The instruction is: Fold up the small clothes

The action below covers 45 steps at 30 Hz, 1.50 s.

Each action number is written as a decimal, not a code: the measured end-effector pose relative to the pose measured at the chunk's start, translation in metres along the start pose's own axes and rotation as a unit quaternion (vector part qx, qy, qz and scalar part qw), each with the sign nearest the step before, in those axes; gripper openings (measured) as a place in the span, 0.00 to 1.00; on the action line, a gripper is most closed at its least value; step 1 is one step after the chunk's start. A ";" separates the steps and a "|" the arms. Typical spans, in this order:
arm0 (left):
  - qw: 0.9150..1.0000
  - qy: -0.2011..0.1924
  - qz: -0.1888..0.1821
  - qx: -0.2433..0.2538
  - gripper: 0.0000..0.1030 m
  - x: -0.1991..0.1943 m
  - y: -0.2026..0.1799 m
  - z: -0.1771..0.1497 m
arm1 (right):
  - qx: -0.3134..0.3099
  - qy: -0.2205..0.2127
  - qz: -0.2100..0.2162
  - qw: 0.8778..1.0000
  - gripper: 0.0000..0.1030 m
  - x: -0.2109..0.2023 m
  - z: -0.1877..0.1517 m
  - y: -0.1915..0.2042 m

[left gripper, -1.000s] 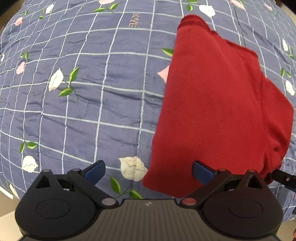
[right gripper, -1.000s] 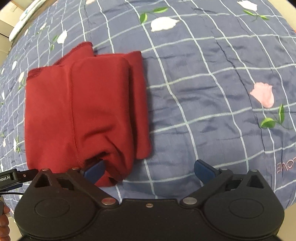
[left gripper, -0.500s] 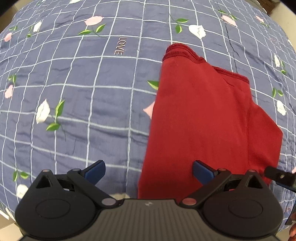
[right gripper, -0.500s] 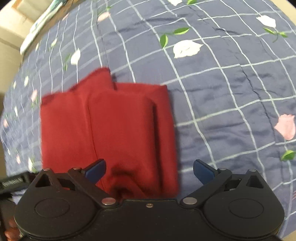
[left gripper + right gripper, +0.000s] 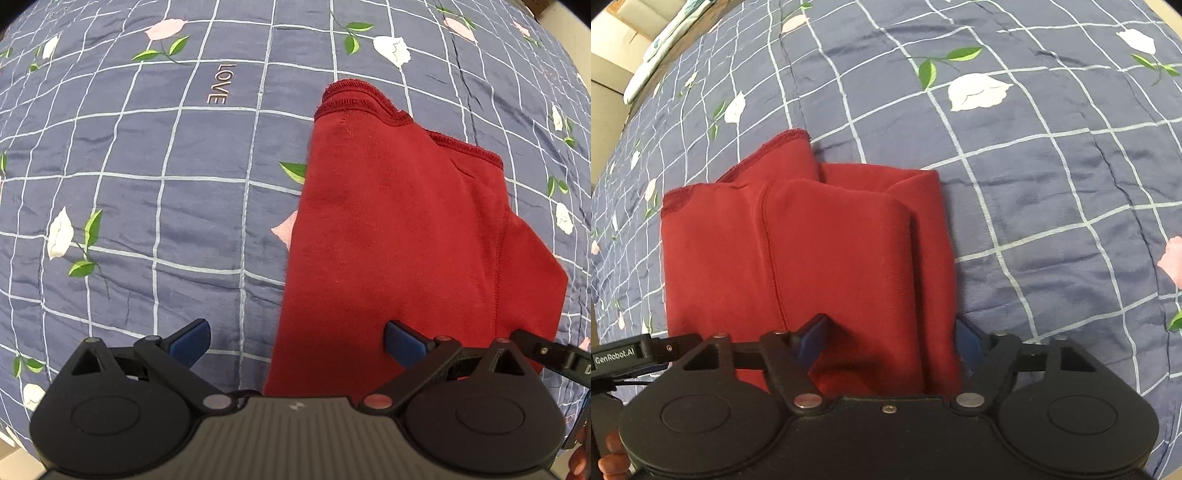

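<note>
**Two grippers at the near edge of a folded red garment**

One red garment (image 5: 399,236) lies folded on a bed covered by a blue-grey quilt (image 5: 147,184) with a white grid, printed roses and the word "LOVE" (image 5: 217,84). In the left wrist view the garment sits to the right of centre, its stitched hem at the far end and a seam running down its right part. In the right wrist view the same garment (image 5: 820,258) fills the lower left, with one panel folded over the middle and a thicker rolled layer along its right side.

The left gripper (image 5: 297,341) has its blue fingers (image 5: 190,341) spread wide and holds nothing. Its left finger sits over bare quilt and its right finger over the garment's near part, so the garment's left edge runs between them. Whether the fingertips touch the cloth cannot be told.

The right gripper (image 5: 890,339) is positioned at the garment's near edge with its fingers (image 5: 812,338) partly drawn in. The left finger is over the red cloth near the seam, the right finger just beside the garment's right edge, partly hidden by it. The folded layers lie between the two fingers, yet a wide gap remains and the cloth is not pinched.

Part of the other gripper's black body shows at the side of each view, along with fingertips of the person's hand (image 5: 611,454) at the lower left of the right wrist view.
</note>
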<state>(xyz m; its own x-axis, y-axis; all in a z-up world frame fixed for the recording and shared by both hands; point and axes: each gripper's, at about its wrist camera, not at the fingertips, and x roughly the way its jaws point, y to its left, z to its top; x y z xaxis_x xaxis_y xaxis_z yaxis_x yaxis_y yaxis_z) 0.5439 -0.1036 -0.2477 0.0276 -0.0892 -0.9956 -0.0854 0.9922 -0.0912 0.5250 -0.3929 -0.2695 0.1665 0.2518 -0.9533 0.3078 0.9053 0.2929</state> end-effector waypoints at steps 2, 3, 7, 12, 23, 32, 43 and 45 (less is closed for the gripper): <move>1.000 0.000 -0.008 -0.004 0.95 -0.001 0.000 0.000 | -0.003 -0.001 -0.002 1.000 0.56 -0.001 -0.001 0.001; 1.000 0.001 -0.012 -0.007 0.94 -0.002 0.000 0.000 | -0.005 -0.002 -0.004 1.000 0.53 -0.002 -0.002 0.002; 1.000 -0.001 -0.027 -0.014 0.86 -0.007 -0.001 -0.001 | -0.011 -0.007 -0.010 1.000 0.38 -0.006 -0.004 0.004; 0.999 -0.006 -0.053 -0.009 0.62 -0.016 -0.005 -0.003 | -0.024 -0.021 -0.020 0.999 0.21 -0.015 -0.008 0.010; 0.998 -0.042 -0.043 0.025 0.20 -0.048 -0.009 -0.011 | -0.052 -0.076 0.003 0.996 0.13 -0.055 -0.029 0.044; 0.992 -0.096 -0.057 0.056 0.17 -0.100 0.013 -0.017 | -0.087 -0.110 0.034 0.989 0.13 -0.078 -0.051 0.095; 0.991 -0.126 -0.024 0.034 0.16 -0.127 0.092 -0.044 | -0.159 -0.110 0.060 0.979 0.13 -0.070 -0.093 0.166; 0.993 -0.112 -0.023 0.023 0.16 -0.117 0.104 -0.050 | -0.151 -0.099 0.049 0.982 0.13 -0.063 -0.101 0.168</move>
<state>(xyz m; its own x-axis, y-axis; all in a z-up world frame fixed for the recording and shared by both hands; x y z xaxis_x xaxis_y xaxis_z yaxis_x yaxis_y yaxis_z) 0.4821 0.0055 -0.1413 0.2525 -0.1183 -0.9603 -0.0343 0.9908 -0.1311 0.4719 -0.2225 -0.1681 0.3699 0.2988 -0.8797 -0.0067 0.9477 0.3191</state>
